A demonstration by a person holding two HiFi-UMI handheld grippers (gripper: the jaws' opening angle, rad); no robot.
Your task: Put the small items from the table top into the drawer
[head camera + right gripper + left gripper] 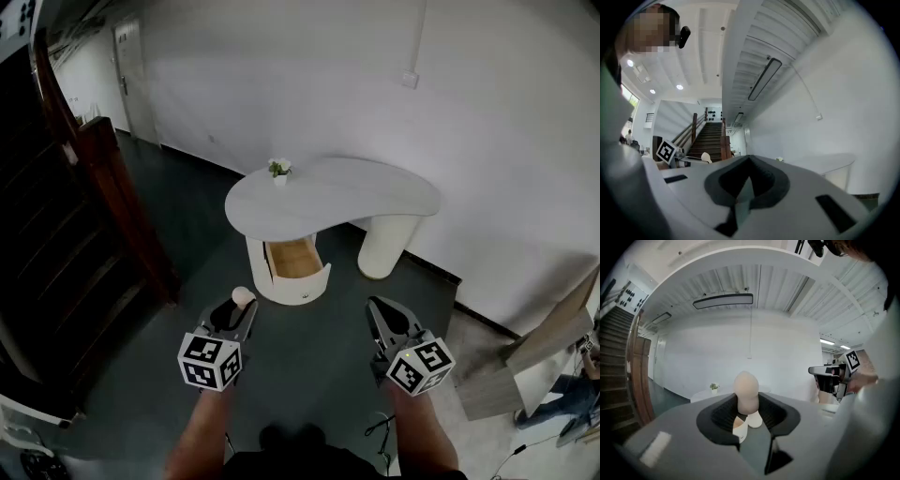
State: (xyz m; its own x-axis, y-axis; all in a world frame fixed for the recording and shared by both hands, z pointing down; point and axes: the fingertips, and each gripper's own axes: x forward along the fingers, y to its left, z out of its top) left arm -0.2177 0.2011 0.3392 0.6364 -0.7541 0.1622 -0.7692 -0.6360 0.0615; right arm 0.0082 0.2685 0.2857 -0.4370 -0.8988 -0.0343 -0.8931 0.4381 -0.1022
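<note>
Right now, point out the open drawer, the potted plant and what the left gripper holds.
drawer [307,283]: head view, white front panel.
potted plant [279,170]: head view, leaves.
beige egg-shaped item [746,389]: left gripper view, rounded top.

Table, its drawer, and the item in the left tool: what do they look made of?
Table: smooth white, matte, perhaps painted board. Drawer: bare light wood inside, tan. Item: pale beige, smooth, egg-shaped; wood or plastic, unclear.
</note>
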